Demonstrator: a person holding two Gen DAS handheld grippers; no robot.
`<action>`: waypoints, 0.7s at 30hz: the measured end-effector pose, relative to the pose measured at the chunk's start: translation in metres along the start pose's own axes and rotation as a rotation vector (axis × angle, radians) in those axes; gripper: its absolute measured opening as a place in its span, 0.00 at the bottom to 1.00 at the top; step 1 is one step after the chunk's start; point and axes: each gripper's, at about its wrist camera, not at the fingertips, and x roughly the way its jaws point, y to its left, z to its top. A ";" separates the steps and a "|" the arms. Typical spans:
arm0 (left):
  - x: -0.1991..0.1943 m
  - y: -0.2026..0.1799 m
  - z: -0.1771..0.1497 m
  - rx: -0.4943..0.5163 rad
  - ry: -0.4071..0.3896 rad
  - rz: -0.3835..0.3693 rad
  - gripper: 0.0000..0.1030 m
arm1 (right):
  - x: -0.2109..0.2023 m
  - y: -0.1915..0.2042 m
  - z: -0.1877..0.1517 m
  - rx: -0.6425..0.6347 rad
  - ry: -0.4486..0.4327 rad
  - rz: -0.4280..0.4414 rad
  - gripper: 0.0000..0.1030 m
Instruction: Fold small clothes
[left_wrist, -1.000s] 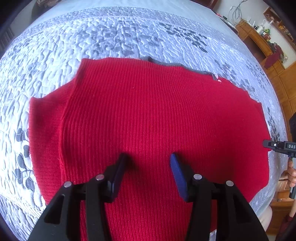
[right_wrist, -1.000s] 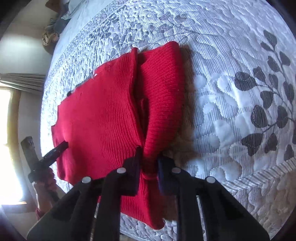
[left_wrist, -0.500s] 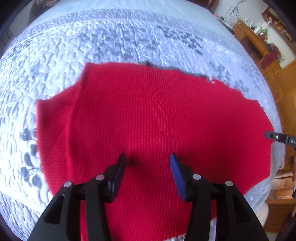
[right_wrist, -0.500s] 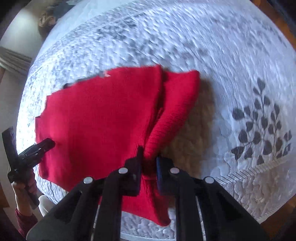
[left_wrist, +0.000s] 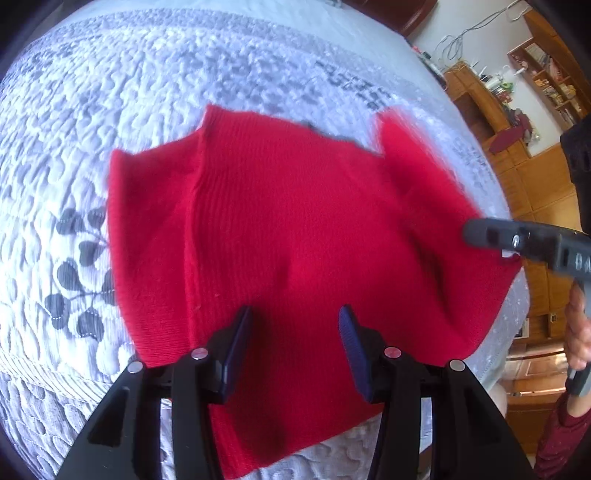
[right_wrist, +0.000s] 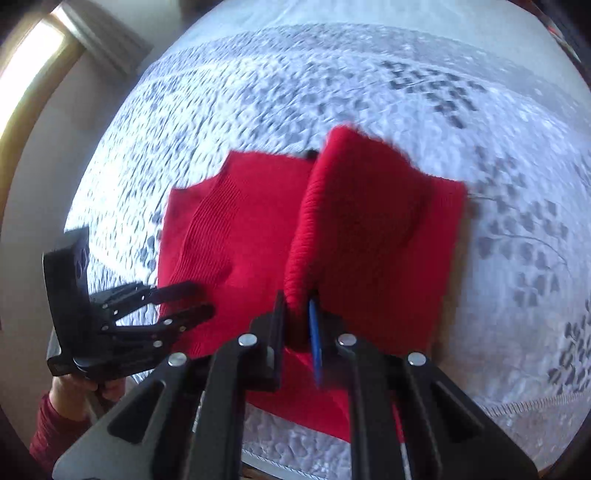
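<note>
A red ribbed knit sweater (left_wrist: 295, 221) lies spread on a quilted bed. My left gripper (left_wrist: 294, 314) hovers open just above its near part, nothing between the fingers; it also shows in the right wrist view as the left gripper (right_wrist: 201, 298) at the sweater's left edge. My right gripper (right_wrist: 295, 299) has a lifted fold of the sweater (right_wrist: 369, 221) between its jaws. The jaws are opening, but the cloth still hangs from them. In the left wrist view the right gripper (left_wrist: 480, 232) is over the sweater's right side.
The grey-and-white leaf-patterned quilt (left_wrist: 110, 92) covers the bed, whose edge runs close below the sweater. Wooden cabinets and shelves (left_wrist: 535, 166) stand beyond the bed's right side. A window and curtain (right_wrist: 55, 55) are to the left. A hand in a red sleeve (right_wrist: 55, 417) holds the left gripper.
My right gripper has swung up and inward, dragging the sweater's right side over the body. My left gripper has drifted a little, still open.
</note>
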 end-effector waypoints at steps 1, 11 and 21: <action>0.002 0.004 -0.001 -0.009 0.005 -0.009 0.48 | 0.008 0.003 -0.002 -0.007 0.022 0.010 0.20; -0.005 -0.002 0.001 -0.023 -0.005 -0.023 0.48 | -0.051 -0.023 -0.059 -0.075 -0.104 0.049 0.58; -0.011 -0.019 0.013 -0.101 0.025 -0.049 0.49 | -0.023 0.007 -0.128 -0.345 -0.080 -0.060 0.69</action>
